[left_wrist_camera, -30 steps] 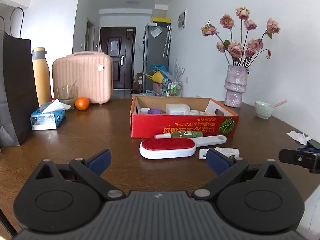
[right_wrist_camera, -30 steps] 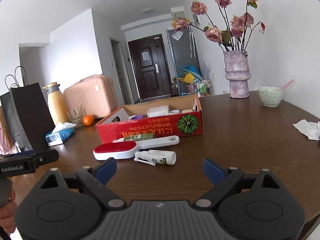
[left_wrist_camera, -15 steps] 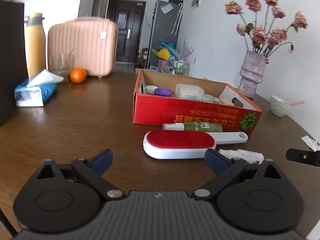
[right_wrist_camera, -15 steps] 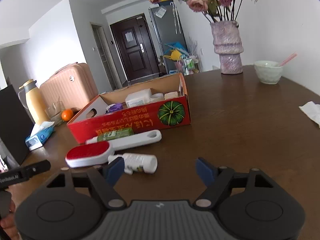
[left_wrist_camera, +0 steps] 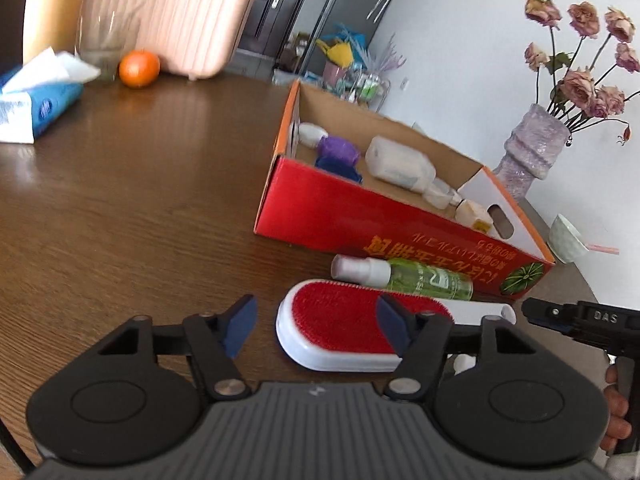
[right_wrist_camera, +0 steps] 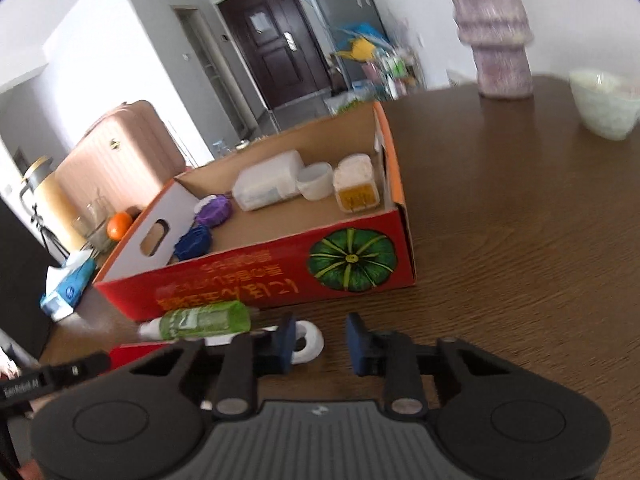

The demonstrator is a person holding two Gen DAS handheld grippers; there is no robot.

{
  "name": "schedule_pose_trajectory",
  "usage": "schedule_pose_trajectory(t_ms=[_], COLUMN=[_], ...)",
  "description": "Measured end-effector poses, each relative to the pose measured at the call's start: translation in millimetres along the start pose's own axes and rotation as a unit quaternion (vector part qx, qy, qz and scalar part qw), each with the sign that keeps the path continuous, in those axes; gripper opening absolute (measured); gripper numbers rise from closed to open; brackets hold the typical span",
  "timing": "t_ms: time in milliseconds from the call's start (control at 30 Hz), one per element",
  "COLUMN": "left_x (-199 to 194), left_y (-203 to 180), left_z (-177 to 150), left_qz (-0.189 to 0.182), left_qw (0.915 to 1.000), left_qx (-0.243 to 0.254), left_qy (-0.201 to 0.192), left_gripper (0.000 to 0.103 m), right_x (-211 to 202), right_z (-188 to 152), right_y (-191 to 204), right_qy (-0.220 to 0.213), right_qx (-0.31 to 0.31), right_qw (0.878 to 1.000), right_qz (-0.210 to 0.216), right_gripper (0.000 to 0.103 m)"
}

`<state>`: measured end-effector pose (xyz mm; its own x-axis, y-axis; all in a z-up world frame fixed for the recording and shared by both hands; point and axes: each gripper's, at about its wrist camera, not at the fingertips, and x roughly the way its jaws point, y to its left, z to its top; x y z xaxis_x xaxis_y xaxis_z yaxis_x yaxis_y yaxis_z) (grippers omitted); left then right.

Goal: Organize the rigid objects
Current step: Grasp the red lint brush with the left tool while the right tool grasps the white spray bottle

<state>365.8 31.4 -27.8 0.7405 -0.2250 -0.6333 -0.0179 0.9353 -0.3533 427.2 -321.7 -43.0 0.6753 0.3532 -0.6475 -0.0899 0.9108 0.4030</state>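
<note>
A red cardboard box (left_wrist_camera: 360, 216) (right_wrist_camera: 280, 280) holds several small items. In front of it lie a green spray bottle (left_wrist_camera: 404, 274) (right_wrist_camera: 204, 320) and a white lint brush with a red pad (left_wrist_camera: 352, 320); its handle ring (right_wrist_camera: 310, 344) shows in the right wrist view. My left gripper (left_wrist_camera: 316, 322) is open just above the brush's red head. My right gripper (right_wrist_camera: 320, 346) is open and empty, with the handle ring at its left finger.
A tissue pack (left_wrist_camera: 32, 108), an orange (left_wrist_camera: 139, 68), a glass (left_wrist_camera: 100, 44) and a pink case (left_wrist_camera: 168, 12) stand at the far left. A vase (left_wrist_camera: 528, 152) and a bowl (left_wrist_camera: 566, 240) stand to the right of the box.
Both grippers moved forward and down toward the brush and bottle. Both jaws narrowed, the right one much more. The small white bottle has slipped under the grippers, out of sight.
</note>
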Motion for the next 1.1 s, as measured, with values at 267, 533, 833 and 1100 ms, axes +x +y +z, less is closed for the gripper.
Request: schedule_pose_trajectory(t_ms=[267, 533, 833, 1100], left_x=[7.6, -14.7, -87.6, -142.0], left_y=[9.9, -4.8, -28.7, -43.4], left_z=[-3.7, -11.0, -34.4, -66.4], left_qz=[-0.036, -0.031, -0.084, -0.094], left_qw=[0.9985, 0.9992, 0.9888, 0.9829], left_qx=[-0.040, -0.007, 0.057, 0.083], left_qy=[0.008, -0.025, -0.110, -0.135], left_gripper=[0.055, 0.053, 0.053, 0.053], right_x=[18.8, -2.3, -105.2, -173.6], right_z=[-6.7, -18.7, -60.9, -110.9], right_y=[-3.7, 1.1, 28.8, 28.4], right_qy=[0.022, 0.004, -0.119, -0.157], right_qx=[0.017, 0.031, -0.014, -0.003], right_qw=[0.999, 0.999, 0.993, 0.988], right_qz=[0.020, 0.013, -0.012, 0.002], right_gripper=[0.016, 0.013, 0.013, 0.013])
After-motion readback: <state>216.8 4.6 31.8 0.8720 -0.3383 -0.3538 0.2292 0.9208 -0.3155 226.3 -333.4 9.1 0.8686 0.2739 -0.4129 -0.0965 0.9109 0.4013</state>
